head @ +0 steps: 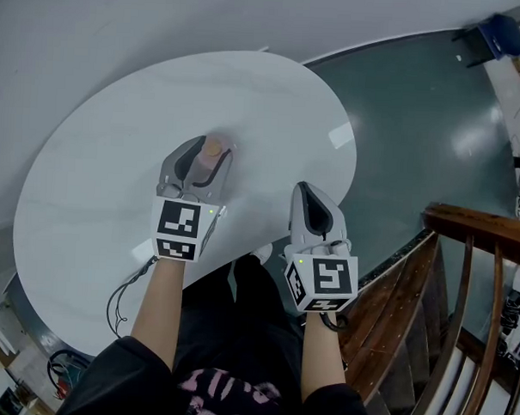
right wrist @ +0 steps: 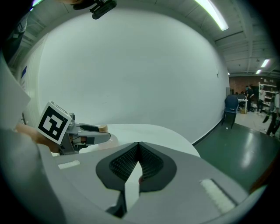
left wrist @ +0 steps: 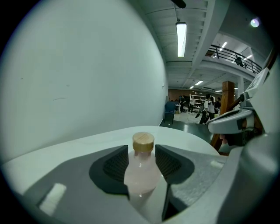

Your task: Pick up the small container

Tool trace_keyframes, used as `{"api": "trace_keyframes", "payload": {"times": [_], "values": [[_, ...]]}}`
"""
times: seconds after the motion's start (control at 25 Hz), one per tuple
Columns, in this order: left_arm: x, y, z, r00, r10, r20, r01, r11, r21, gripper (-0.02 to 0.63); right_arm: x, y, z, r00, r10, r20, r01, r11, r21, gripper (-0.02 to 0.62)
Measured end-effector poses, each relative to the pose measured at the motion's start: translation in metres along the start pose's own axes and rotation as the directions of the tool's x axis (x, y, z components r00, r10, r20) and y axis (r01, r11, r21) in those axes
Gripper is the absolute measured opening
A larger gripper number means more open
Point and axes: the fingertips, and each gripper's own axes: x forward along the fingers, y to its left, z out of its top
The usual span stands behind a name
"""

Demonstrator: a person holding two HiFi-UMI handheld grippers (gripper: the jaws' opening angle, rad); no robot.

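The small container is a pale pink bottle (head: 214, 146) with a round wooden cap, standing upright on the white round table (head: 108, 135). My left gripper (head: 209, 152) is shut on the bottle, one dark pad against each side of its body (left wrist: 141, 170). The cap (left wrist: 143, 142) rises just above the pads. My right gripper (head: 305, 190) hovers over the table's near right edge, shut with nothing between its pads (right wrist: 138, 148). In the right gripper view the left gripper (right wrist: 85, 133) shows at the left with the cap peeking over it.
A wooden stair railing (head: 475, 255) stands close at the right. Beyond the table's edge lies dark green floor (head: 420, 97). A curved white wall (head: 122, 24) runs behind the table. Cables (head: 123, 295) hang by the near left edge.
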Motion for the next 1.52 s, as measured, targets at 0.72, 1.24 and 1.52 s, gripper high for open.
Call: {"api": "trace_keyframes", "payload": {"times": [0.72, 1.24, 1.52], "values": [[-0.0021, -0.0046, 0.005, 0.999, 0.0, 0.04, -0.001, 1.0, 0.028, 0.144, -0.0039, -0.0038, -0.0057, 1.0, -0.013, -0.009, 0.013, 1.0, 0.003, 0.012], [-0.0025, -0.0034, 0.0069, 0.999, 0.006, 0.049, -0.007, 1.0, 0.01, 0.141, -0.0079, -0.0071, -0.0045, 1.0, -0.025, -0.008, 0.025, 1.0, 0.009, 0.012], [-0.0044, -0.0017, 0.0098, 0.998, 0.013, 0.061, -0.014, 1.0, 0.022, 0.141, -0.0083, -0.0087, -0.0043, 1.0, -0.03, -0.007, 0.03, 0.999, 0.012, 0.012]]}}
